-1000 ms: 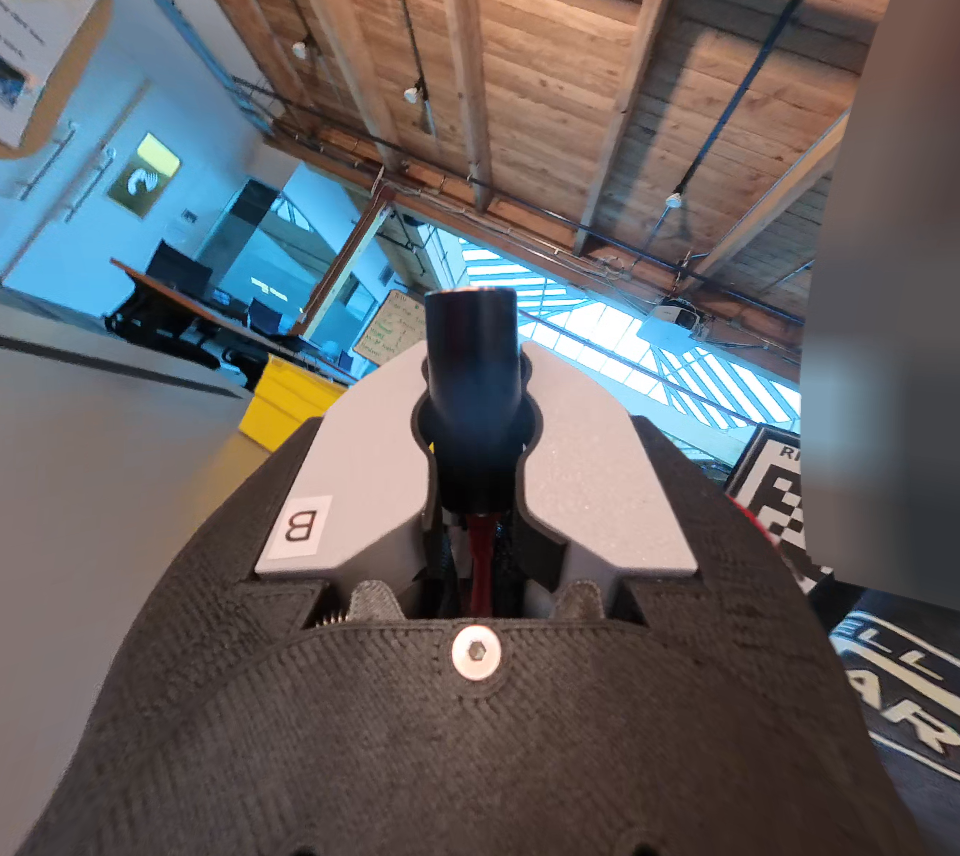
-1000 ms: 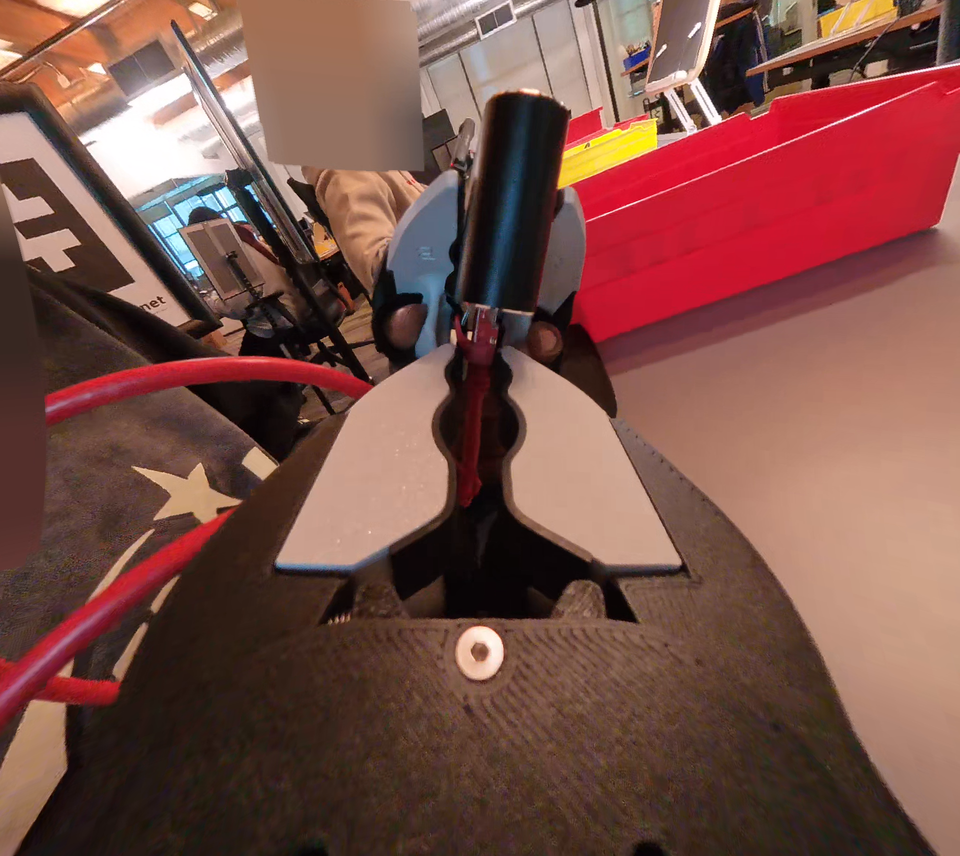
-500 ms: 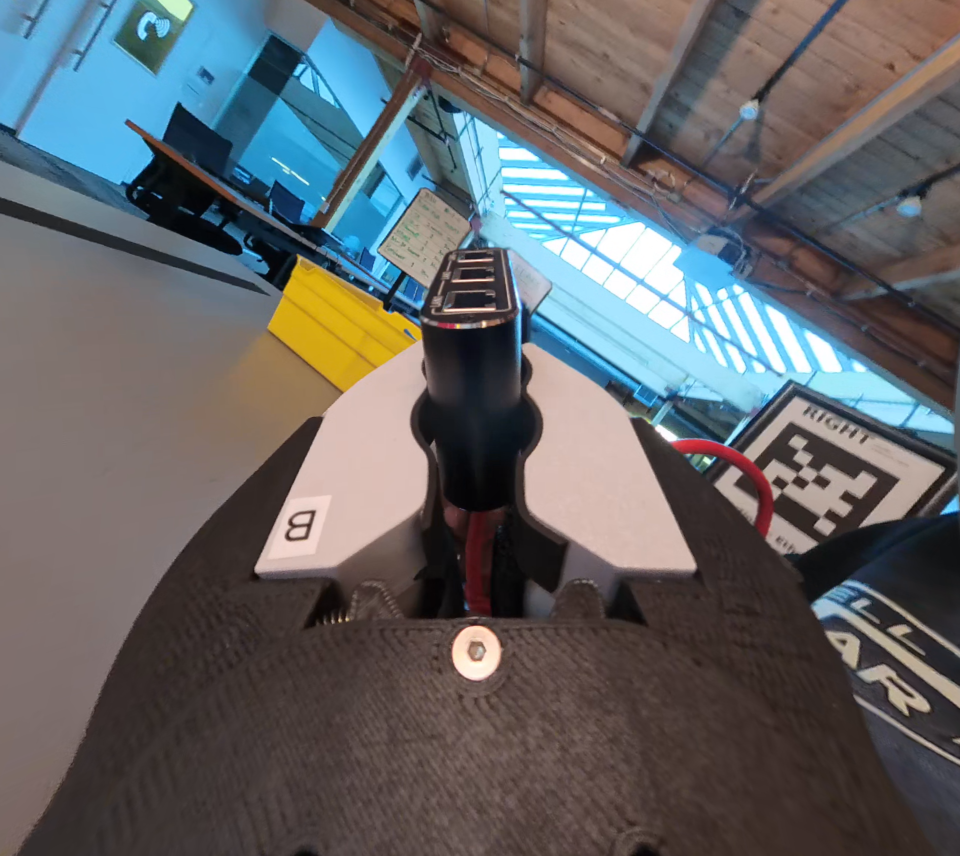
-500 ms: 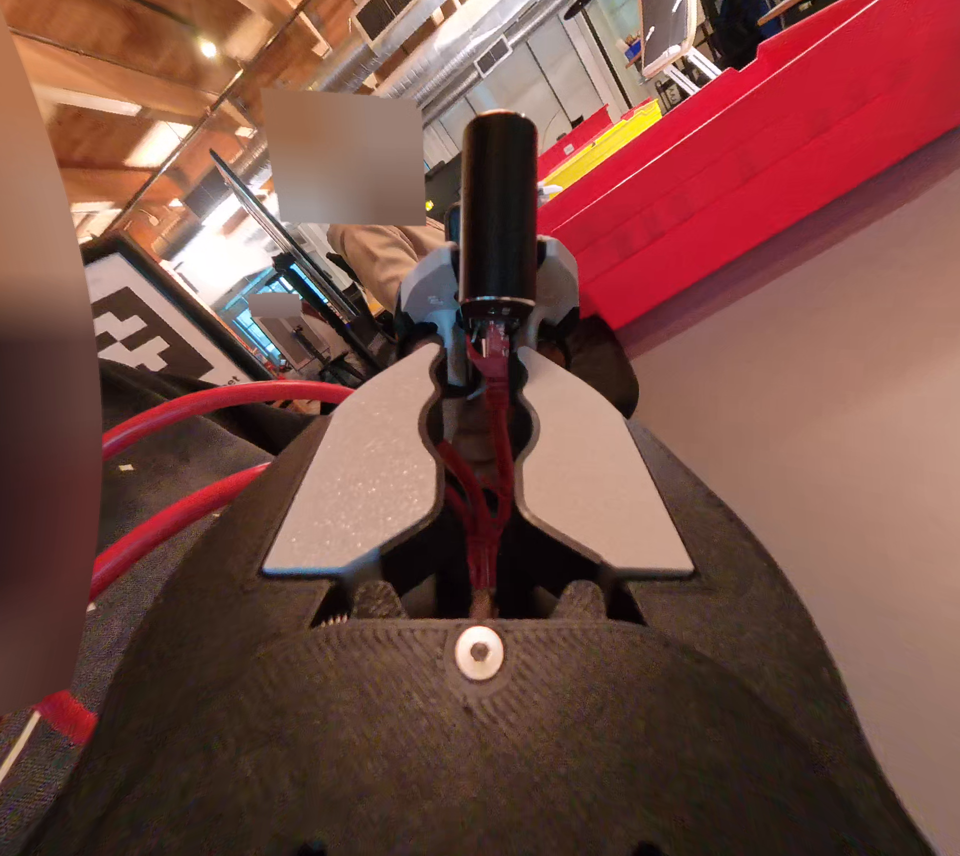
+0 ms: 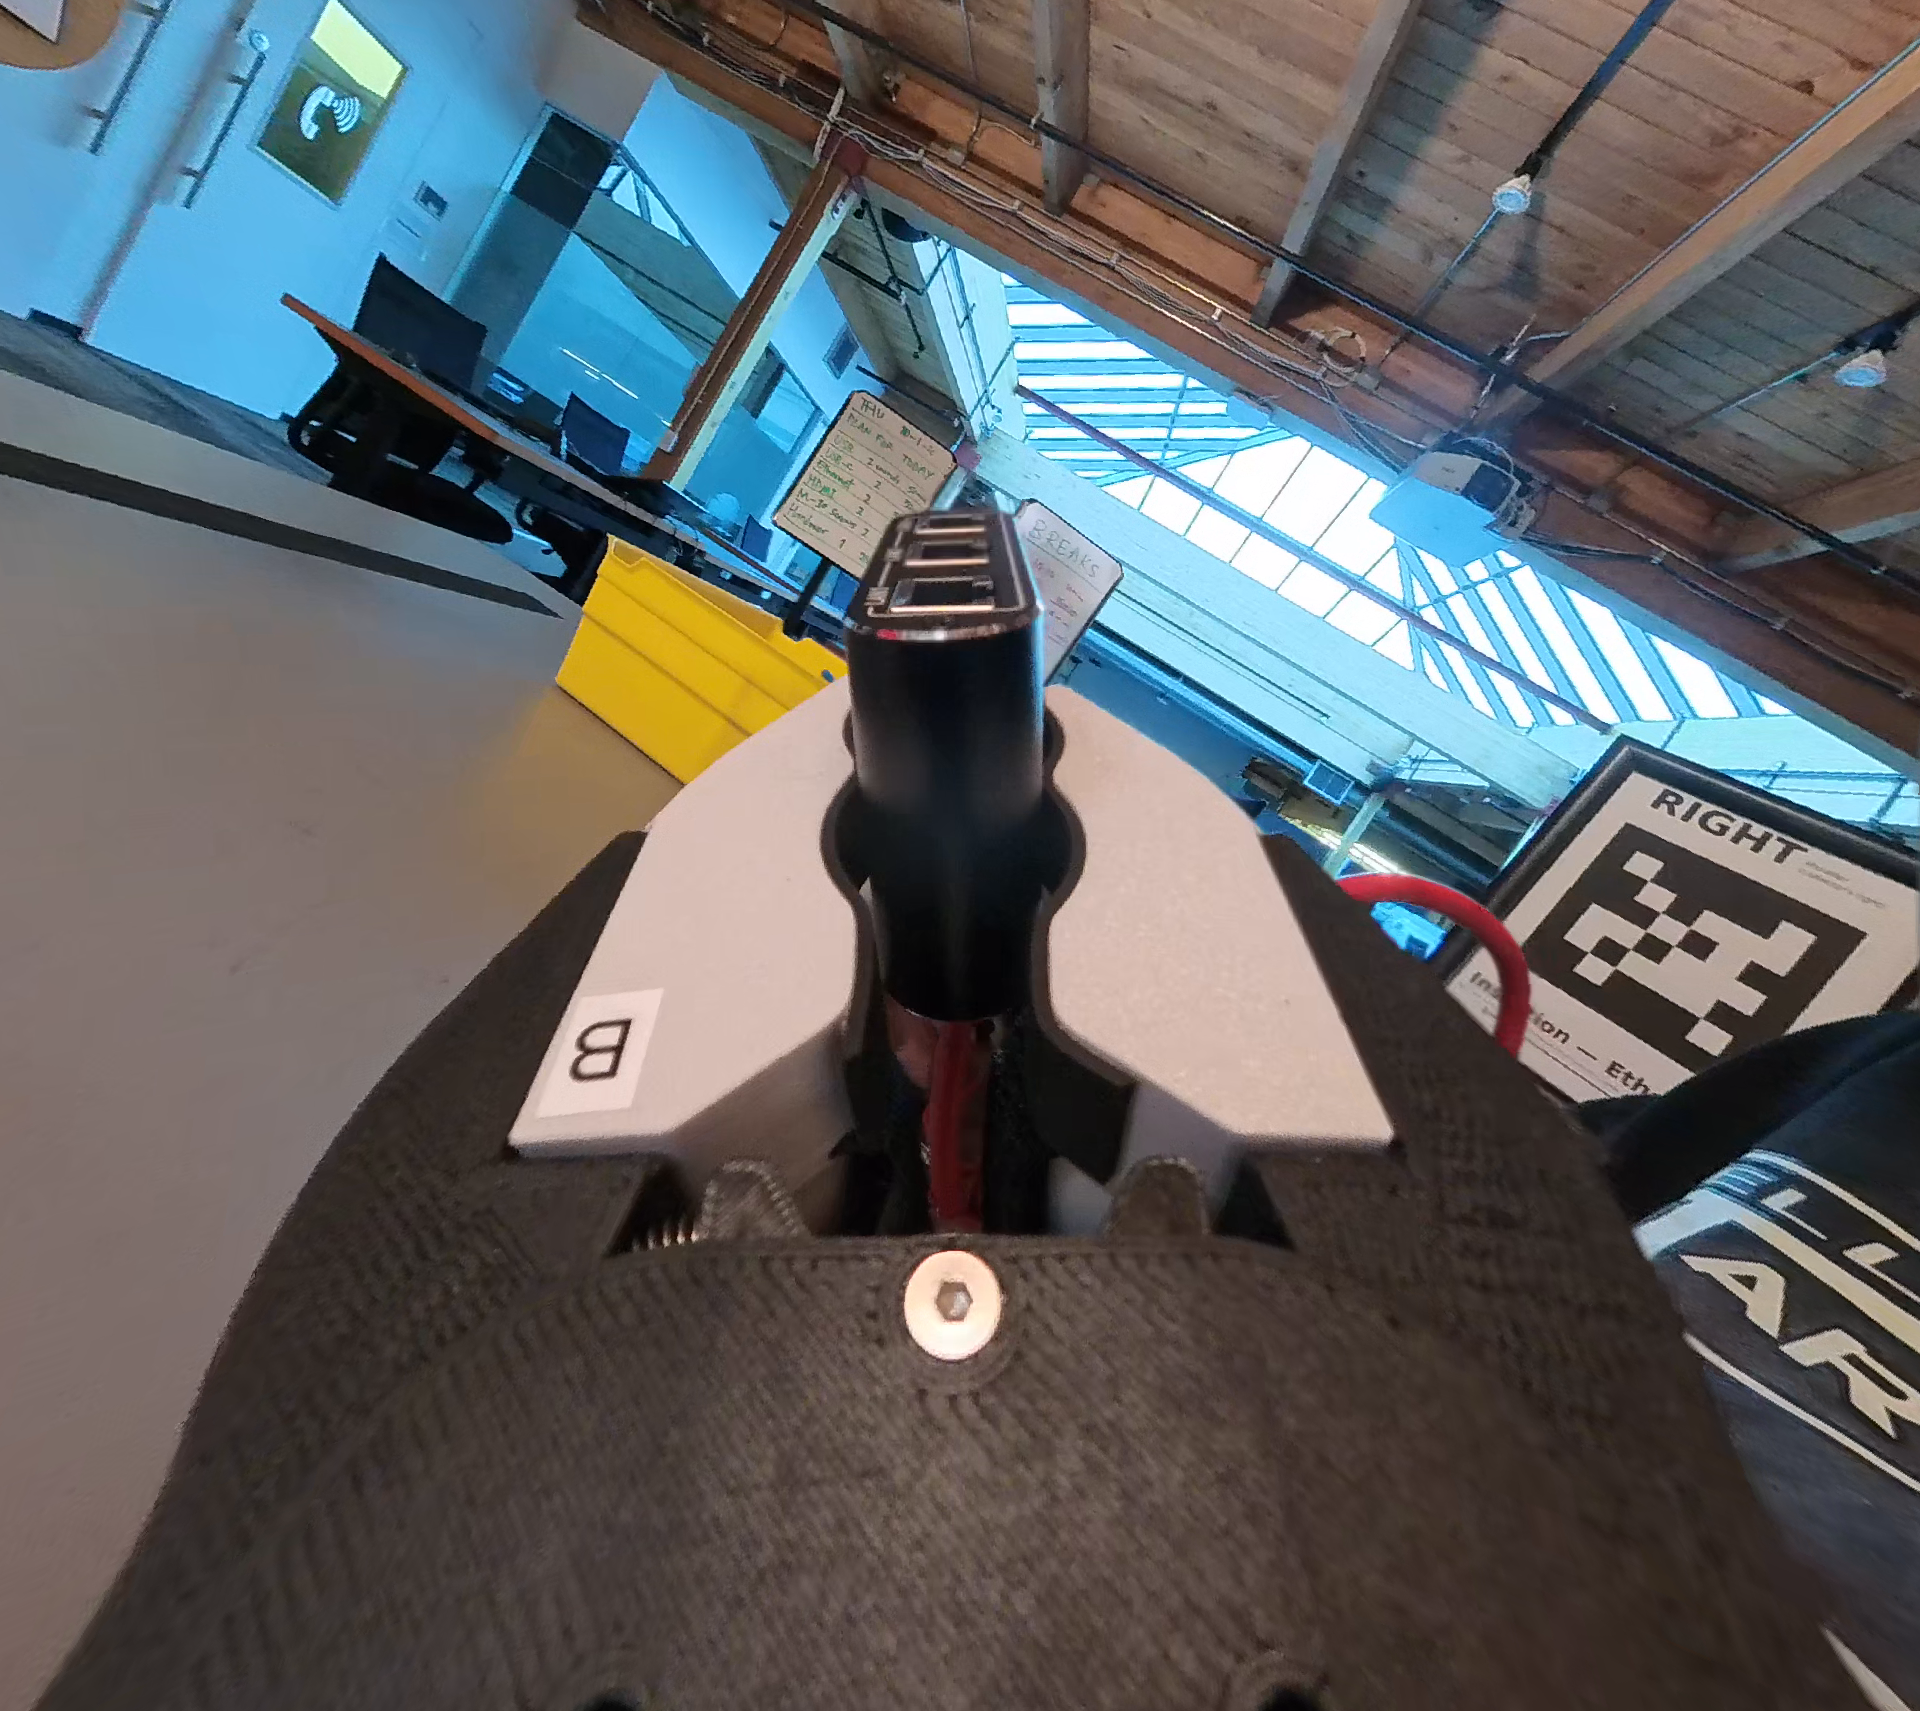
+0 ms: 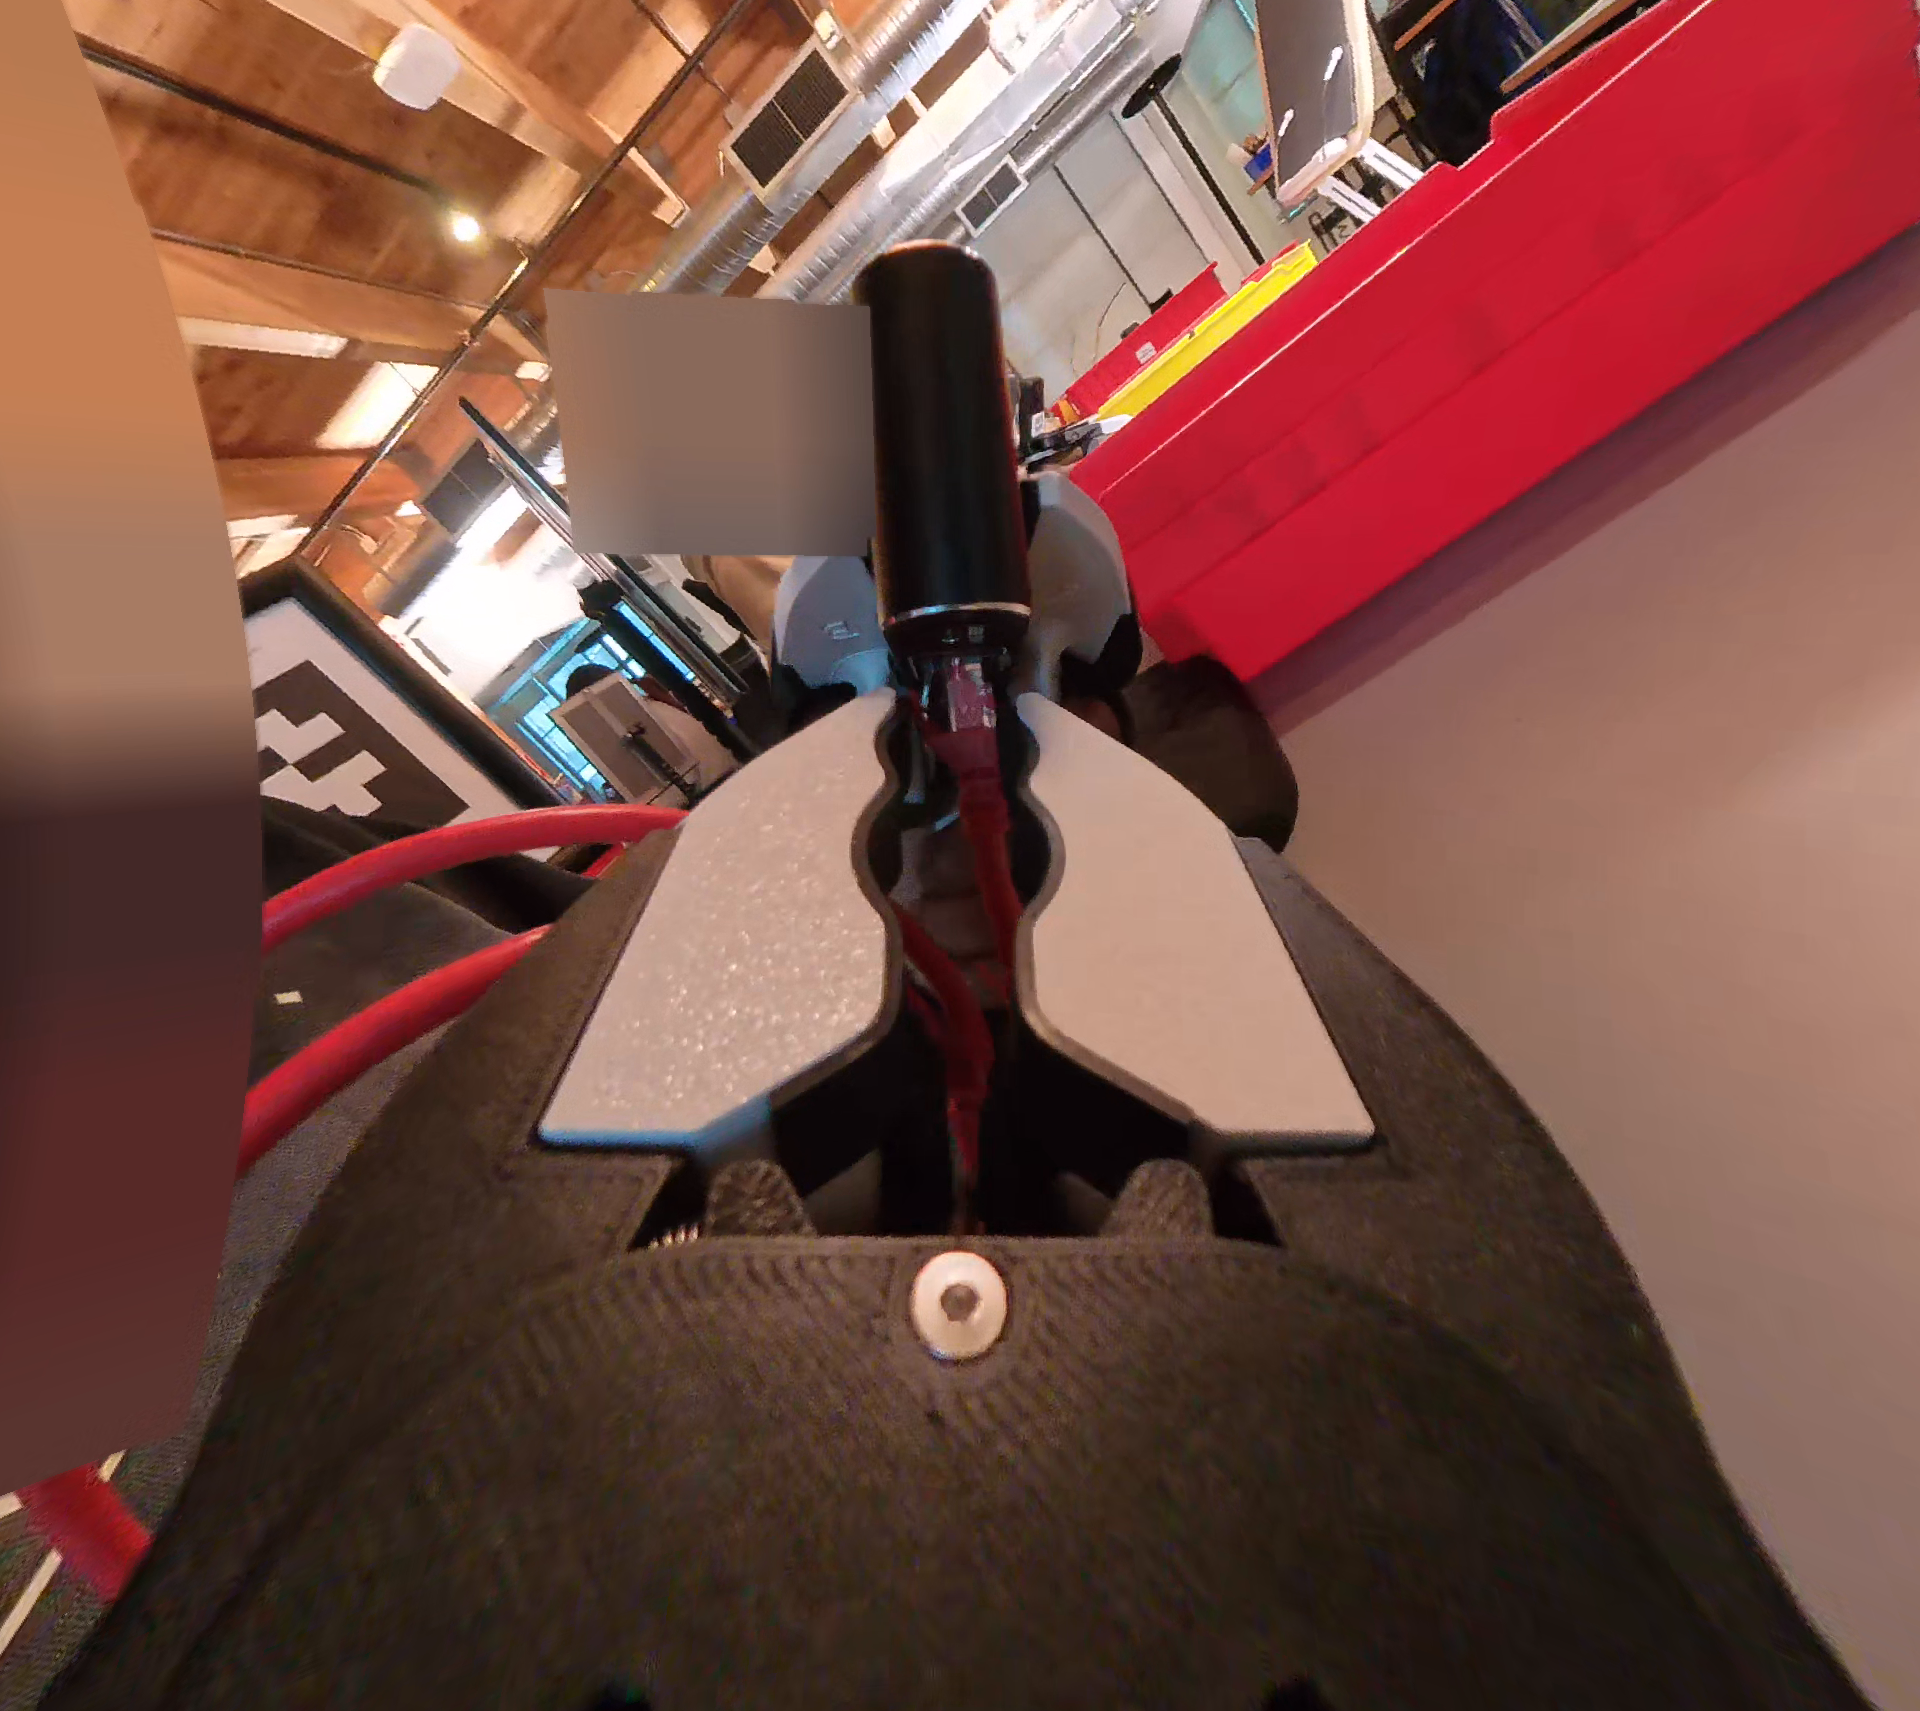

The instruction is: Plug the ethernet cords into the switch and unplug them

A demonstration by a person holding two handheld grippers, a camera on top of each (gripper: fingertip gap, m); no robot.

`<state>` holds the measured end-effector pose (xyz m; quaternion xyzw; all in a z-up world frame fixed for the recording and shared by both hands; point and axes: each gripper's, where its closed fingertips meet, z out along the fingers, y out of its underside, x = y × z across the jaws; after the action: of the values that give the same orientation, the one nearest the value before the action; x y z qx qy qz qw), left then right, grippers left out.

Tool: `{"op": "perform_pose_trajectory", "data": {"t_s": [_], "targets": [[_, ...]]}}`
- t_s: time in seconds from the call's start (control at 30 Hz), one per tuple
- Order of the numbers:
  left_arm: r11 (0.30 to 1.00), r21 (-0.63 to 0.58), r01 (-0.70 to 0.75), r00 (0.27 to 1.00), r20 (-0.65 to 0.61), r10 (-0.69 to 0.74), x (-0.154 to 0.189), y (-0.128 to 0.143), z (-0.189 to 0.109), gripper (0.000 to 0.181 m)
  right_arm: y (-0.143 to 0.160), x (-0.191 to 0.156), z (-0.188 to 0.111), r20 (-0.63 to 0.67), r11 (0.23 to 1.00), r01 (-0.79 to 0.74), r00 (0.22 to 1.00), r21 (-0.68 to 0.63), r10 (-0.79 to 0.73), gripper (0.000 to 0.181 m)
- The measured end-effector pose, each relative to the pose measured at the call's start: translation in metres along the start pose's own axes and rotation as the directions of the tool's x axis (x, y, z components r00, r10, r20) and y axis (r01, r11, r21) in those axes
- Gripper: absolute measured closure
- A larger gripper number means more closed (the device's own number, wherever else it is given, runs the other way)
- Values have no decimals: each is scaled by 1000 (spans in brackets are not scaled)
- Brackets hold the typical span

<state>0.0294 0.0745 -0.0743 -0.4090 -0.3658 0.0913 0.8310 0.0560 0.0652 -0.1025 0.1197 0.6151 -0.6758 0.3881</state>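
My left gripper (image 5: pixel 945 726) is shut on a black switch (image 5: pixel 945 778), which stands up between its grey fingers. The switch's far end shows a row of empty ports (image 5: pixel 940 591). A red ethernet cord (image 5: pixel 951 1131) runs from its near end down into the gripper. In the right wrist view, my right gripper (image 6: pixel 961 716) is shut around the red cord (image 6: pixel 987 830) just behind its plug (image 6: pixel 966 695). The plug sits in the lower end of the switch (image 6: pixel 945 456). The left gripper's grey fingers (image 6: pixel 1081 560) hold the switch from behind.
Red bins (image 6: pixel 1507 373) stand along the grey table (image 6: pixel 1610 934) at right. A yellow bin (image 5: pixel 675 674) sits on the table at left. Loops of red cord (image 6: pixel 436 851) lie over a dark printed cloth (image 5: pixel 1787 1266). A framed marker board (image 5: pixel 1704 944) stands nearby. A person sits beyond the grippers. Left and right tips are no more than a few centimetres apart.
Both grippers have tilted together. The switch's port end has come into the left view. In the right view the switch stands more upright and farther off. Both grips stay the same.
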Motion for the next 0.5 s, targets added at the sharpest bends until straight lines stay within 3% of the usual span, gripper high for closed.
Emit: {"op": "perform_pose_trajectory", "data": {"t_s": [0.27, 0.5], "targets": [[990, -18, -142, 989, 40, 143, 4, 2, 1, 154, -4, 0, -2, -94, 989, 146, 985, 32, -142, 168], [917, -28, -399, 916, 44, 399, 20, 1, 2, 154, -6, -10, -2, -142, 958, 287, 949, 10, -283, 167]]}}
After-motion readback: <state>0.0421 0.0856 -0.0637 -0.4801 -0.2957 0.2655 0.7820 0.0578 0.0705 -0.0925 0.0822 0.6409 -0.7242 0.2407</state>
